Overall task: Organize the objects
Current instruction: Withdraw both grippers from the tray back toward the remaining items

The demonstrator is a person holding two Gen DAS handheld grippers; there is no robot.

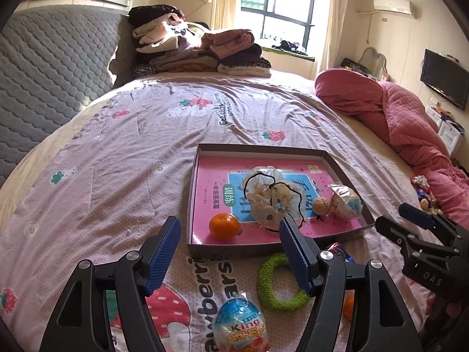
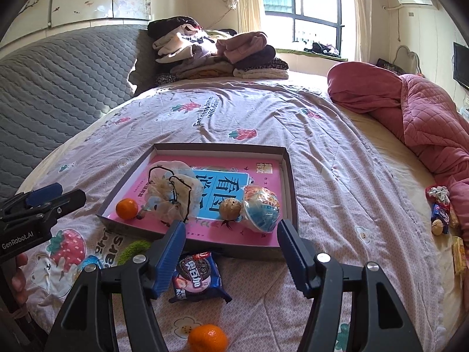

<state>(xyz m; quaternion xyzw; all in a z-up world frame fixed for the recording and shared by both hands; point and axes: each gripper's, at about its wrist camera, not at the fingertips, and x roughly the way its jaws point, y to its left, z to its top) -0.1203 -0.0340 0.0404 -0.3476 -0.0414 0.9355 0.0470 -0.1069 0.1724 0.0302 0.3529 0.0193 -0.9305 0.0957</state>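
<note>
Left wrist view: we see the left gripper (image 1: pixel 228 236) apart, gripping nothing.
Right gripper (image 2: pixel 231 239): apart, also unladen.
Tray (image 1: pixel 346 173): frame centre, holding a tangerine (image 1: pixel 224 226), a bagged bundle (image 1: pixel 271 198), perhaps a walnut (image 1: pixel 321 205).
Foreground: green ring (image 1: pixel 268 286), toy egg (image 1: pixel 240 325), cookie pack (image 2: pixel 198 278).

The shallow grey cardboard box (image 1: pixel 346 173) looks matt, its floor lined with a glossy pink printed paper sheet (image 1: pixel 211 176); the round orange tangerine (image 1: pixel 224 226) at its seven o'clock corner has a dimpled, faintly shiny skin; the crinkled clear plastic bag (image 1: pixel 266 196) catches light; the fuzzy green cloth ring (image 1: pixel 265 281) looks rough; the foil-wrapped blue egg (image 1: pixel 240 322) gleams; the dark blue biscuit packet (image 2: pixel 199 278) is glossy plastic; the pink printed bedspread (image 1: pixel 117 161) is soft, creased cloth.
</note>
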